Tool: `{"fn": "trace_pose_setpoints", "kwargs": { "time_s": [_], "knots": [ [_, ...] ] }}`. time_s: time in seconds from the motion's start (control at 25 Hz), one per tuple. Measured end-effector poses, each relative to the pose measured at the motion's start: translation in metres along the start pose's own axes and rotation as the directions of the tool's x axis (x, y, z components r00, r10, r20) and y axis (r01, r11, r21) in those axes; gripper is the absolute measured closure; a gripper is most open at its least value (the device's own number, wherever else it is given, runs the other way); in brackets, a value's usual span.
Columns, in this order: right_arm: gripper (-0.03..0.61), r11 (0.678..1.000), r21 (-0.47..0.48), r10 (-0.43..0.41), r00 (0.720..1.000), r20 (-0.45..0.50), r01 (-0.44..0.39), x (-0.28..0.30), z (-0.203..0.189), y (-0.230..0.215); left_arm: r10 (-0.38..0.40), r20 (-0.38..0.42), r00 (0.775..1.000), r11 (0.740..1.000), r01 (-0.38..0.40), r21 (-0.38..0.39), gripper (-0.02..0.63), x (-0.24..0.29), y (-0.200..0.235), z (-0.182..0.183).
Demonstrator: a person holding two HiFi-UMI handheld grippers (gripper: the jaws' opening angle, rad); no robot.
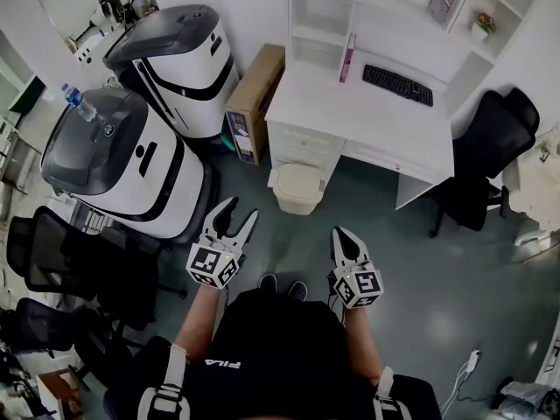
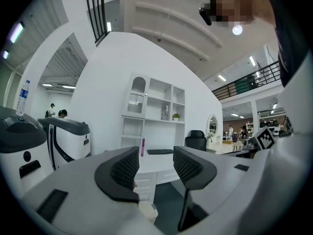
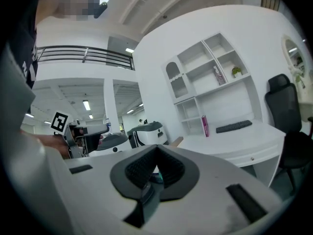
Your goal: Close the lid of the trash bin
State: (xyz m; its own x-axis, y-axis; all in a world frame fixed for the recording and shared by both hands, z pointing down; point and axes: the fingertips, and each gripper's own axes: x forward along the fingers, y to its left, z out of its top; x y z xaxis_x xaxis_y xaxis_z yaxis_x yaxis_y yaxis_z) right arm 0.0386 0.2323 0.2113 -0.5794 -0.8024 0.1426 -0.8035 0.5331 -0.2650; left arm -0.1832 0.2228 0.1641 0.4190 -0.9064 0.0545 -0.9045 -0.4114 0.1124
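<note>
A small cream trash bin (image 1: 297, 188) stands on the floor against the white desk's drawers, and its lid lies flat on top. My left gripper (image 1: 241, 210) hovers short of the bin and to its left, jaws open with nothing between them. In the left gripper view the bin (image 2: 147, 210) shows low down, below the open left gripper (image 2: 155, 166). My right gripper (image 1: 343, 234) is held to the bin's right and nearer to me, with its fingertips together. The right gripper view shows the right gripper (image 3: 156, 173) shut and empty; the bin is hidden there.
A white desk (image 1: 367, 112) with a keyboard (image 1: 398, 84) and shelves stands behind the bin. A black office chair (image 1: 486, 147) is at the right. A cardboard box (image 1: 255, 101) and two large white-and-black machines (image 1: 131, 160) stand left. Black chairs (image 1: 52, 252) crowd the near left.
</note>
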Motion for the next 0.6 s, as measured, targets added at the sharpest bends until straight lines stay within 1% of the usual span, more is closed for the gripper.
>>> {"fn": "trace_pose_setpoints", "kwargs": {
  "time_s": [0.12, 0.24, 0.28, 0.32, 0.36, 0.4, 0.48, 0.6],
  "knots": [
    [0.572, 0.999, -0.023, -0.023, 1.000, -0.011, 0.022, 0.003, 0.005, 0.005, -0.029, -0.003, 1.000, 0.999, 0.029, 0.014, 0.390, -0.004, 0.000, 0.002],
    [0.572, 0.996, -0.079, -0.030, 0.999, -0.014, 0.029, 0.008, 0.007, 0.013, -0.040, -0.002, 0.999, 0.999, 0.040, 0.024, 0.390, -0.007, 0.003, -0.003],
    [0.572, 0.994, -0.103, -0.033, 0.999, -0.021, 0.031, 0.009, 0.006, 0.016, -0.049, 0.000, 0.999, 0.999, 0.049, 0.018, 0.422, -0.009, 0.004, -0.005],
    [0.572, 0.992, -0.123, -0.036, 0.999, -0.027, 0.033, 0.009, 0.005, 0.020, -0.065, 0.004, 0.998, 0.998, 0.065, 0.014, 0.532, -0.011, 0.002, -0.006],
    [0.572, 0.990, -0.136, -0.038, 0.999, -0.031, 0.034, 0.009, 0.005, 0.024, -0.083, 0.008, 0.996, 0.996, 0.083, 0.018, 0.592, -0.014, 0.000, -0.006],
    [0.572, 0.989, -0.142, -0.037, 0.999, -0.031, 0.032, 0.008, 0.006, 0.028, -0.099, 0.006, 0.995, 0.995, 0.099, 0.028, 0.611, -0.015, -0.002, -0.006],
    [0.572, 0.989, -0.148, -0.022, 0.999, -0.030, 0.018, 0.010, 0.007, 0.037, -0.116, 0.000, 0.993, 0.992, 0.116, 0.040, 0.611, -0.016, -0.003, -0.009],
    [0.572, 0.987, -0.161, 0.008, 0.999, -0.036, -0.013, 0.013, 0.006, 0.049, -0.129, 0.000, 0.992, 0.992, 0.129, 0.017, 0.611, -0.013, -0.002, -0.012]
  ]
}}
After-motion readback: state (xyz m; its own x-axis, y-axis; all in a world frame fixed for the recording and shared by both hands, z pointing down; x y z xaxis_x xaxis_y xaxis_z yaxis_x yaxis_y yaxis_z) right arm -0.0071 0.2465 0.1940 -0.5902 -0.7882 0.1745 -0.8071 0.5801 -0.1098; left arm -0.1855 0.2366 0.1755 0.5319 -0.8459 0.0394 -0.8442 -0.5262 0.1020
